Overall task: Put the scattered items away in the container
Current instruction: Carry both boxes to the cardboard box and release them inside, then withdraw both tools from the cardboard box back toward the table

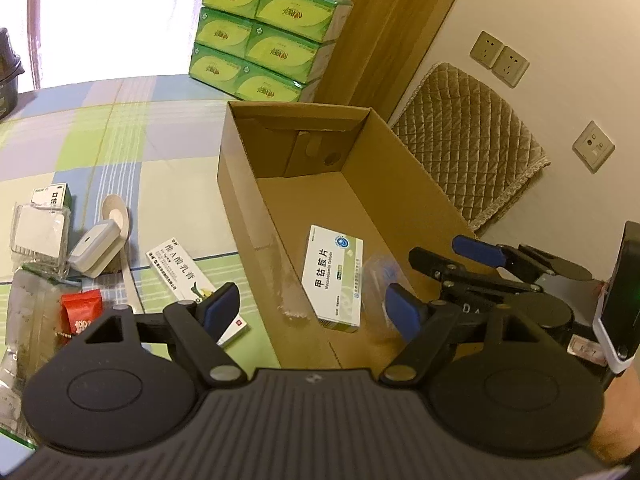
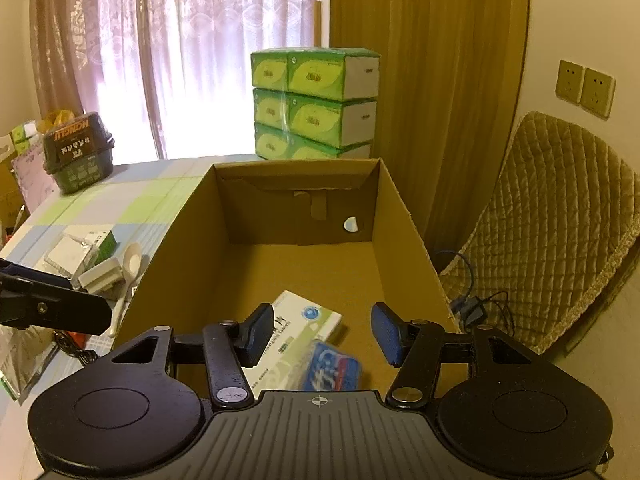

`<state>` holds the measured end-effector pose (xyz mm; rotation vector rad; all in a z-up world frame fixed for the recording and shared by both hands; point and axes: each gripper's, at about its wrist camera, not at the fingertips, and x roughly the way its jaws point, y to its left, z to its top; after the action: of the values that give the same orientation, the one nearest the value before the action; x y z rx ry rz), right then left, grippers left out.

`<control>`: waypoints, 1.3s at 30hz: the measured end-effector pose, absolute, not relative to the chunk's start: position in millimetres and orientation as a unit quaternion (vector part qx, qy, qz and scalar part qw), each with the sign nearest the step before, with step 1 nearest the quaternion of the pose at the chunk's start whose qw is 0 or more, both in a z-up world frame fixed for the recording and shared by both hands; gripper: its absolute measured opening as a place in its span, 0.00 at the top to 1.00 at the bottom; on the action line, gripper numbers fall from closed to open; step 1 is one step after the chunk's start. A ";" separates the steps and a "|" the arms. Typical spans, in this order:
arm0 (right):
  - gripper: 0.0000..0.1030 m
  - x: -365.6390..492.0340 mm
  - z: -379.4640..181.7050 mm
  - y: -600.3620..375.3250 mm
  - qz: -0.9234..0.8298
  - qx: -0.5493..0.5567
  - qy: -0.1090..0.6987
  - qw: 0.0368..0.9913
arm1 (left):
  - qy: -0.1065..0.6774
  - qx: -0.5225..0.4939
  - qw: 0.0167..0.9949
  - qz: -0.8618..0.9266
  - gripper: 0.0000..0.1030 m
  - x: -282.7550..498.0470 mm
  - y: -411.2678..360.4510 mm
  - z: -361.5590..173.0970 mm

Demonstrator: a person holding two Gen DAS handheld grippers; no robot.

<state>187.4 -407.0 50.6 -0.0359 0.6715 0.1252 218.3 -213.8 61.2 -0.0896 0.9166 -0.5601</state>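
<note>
Two claws are showing in the left wrist view: the left claw (image 1: 310, 306) is hanging wide open and empty over the near wall of the cardboard box (image 1: 244, 208), while the right claw (image 1: 444, 272) is reaching over the box from the right, its blue pads apart around nothing. Inside the box, a white and green medicine carton (image 1: 334, 276) printed "甲钴胺片 Mecobalamin Tablets" is lying flat on the floor, and a blurred clear packet (image 1: 378, 276) is showing just beside it. On the checked table (image 1: 120, 136) left of the box, a long white carton (image 1: 192, 280) reading "维A酸乳膏" is lying partly under the left claw's finger, near a white spoon (image 1: 116, 212), a small white device (image 1: 94, 246), a red sachet (image 1: 80, 314), a clear plastic case (image 1: 40, 232) and a green-edged box (image 1: 54, 196) marked "口洁". Stacked green tissue packs (image 1: 260, 36) are standing behind the box. From the right wrist view, the right claw (image 2: 320, 336) is gaping open above the box (image 2: 180, 248), holding nothing; beneath it the medicine carton (image 2: 304, 320) is resting on the floor of the box with a blurred blue packet (image 2: 336, 372) against its near end. Part of the left claw (image 2: 52, 304) is crossing the left edge. A dark tub (image 2: 78, 152) lettered "HONGLU", upside down, is sitting at the far side of the table (image 2: 120, 200).
</note>
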 end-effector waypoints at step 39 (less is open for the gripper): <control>0.00 99.3 85.0 -307.6 0.140 -0.021 0.302 0.943 | 0.404 0.011 0.898 -0.173 0.07 135.7 -63.3 58.5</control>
<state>99.3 -307.6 85.0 -0.0429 0.6167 0.2850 135.7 -63.3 58.5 0.0226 0.8367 -0.3579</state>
